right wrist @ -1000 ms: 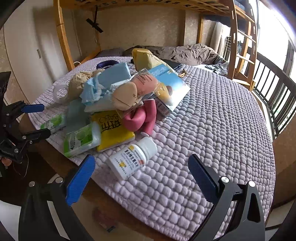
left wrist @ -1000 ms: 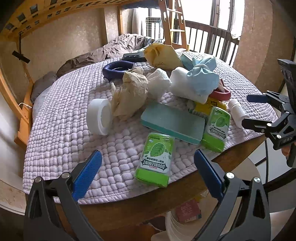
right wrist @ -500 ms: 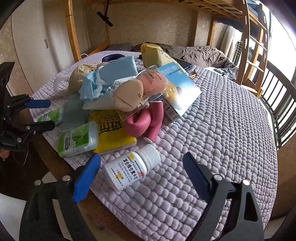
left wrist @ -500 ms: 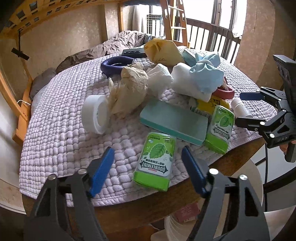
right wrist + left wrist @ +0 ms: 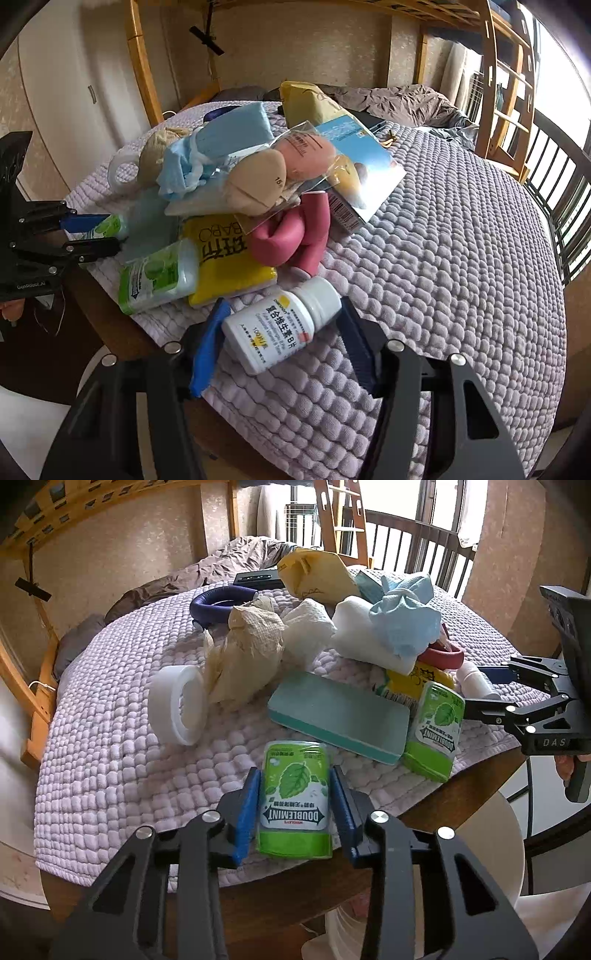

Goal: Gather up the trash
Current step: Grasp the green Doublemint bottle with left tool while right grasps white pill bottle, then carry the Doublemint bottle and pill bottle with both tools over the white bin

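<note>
A pile of items lies on a round table under a lilac quilted cloth (image 5: pixel 110 746). My left gripper (image 5: pixel 294 808) is shut on a green Doublemint bottle (image 5: pixel 294 797) lying near the front edge. My right gripper (image 5: pixel 282 339) is shut on a white pill bottle (image 5: pixel 280 325) lying on the cloth. Both bottles still rest on the cloth. The right gripper also shows in the left wrist view (image 5: pixel 491 690), the left one in the right wrist view (image 5: pixel 92 236). Crumpled tissues (image 5: pixel 243 653), a blue mask (image 5: pixel 404 624) and a second Doublemint bottle (image 5: pixel 432 731) lie in the pile.
A white tape roll (image 5: pixel 177 705), a teal sponge block (image 5: pixel 340 716), a yellow packet (image 5: pixel 225 266), a pink foam piece (image 5: pixel 295 236) and a packaged puff set (image 5: pixel 280 173) crowd the table. A white bin (image 5: pixel 424 904) stands below the front edge. A bunk bed stands behind.
Both grippers moved forward and closed: the left onto the green Doublemint bottle, the right onto the white pill bottle. Both were wide open a second ago.
</note>
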`<state>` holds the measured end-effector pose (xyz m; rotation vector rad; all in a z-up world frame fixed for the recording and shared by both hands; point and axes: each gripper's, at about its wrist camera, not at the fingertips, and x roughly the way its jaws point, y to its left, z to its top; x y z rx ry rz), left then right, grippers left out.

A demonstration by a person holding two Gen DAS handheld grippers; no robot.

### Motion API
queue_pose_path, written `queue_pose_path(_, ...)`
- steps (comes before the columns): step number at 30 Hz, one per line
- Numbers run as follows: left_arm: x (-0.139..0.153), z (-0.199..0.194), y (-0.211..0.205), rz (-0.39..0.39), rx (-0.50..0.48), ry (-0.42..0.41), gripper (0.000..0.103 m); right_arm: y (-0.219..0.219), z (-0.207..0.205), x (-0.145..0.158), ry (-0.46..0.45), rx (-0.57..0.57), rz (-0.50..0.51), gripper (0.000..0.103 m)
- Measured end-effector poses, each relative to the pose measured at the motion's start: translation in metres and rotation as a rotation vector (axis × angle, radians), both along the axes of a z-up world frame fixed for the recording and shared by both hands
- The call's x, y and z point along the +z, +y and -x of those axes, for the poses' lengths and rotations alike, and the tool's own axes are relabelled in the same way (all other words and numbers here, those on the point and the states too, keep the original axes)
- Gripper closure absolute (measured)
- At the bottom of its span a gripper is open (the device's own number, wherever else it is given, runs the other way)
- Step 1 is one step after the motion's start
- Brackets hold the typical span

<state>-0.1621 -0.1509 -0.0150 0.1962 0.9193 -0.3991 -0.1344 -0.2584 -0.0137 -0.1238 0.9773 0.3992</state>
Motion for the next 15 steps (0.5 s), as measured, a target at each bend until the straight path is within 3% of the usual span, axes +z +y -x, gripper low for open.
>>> queue_pose_path(15,0.006,0.005,0.008,0.020,0.028,0.011,0.064,-0.018,-0.004,0.014,0.033,-0.062,-0.062,0.044)
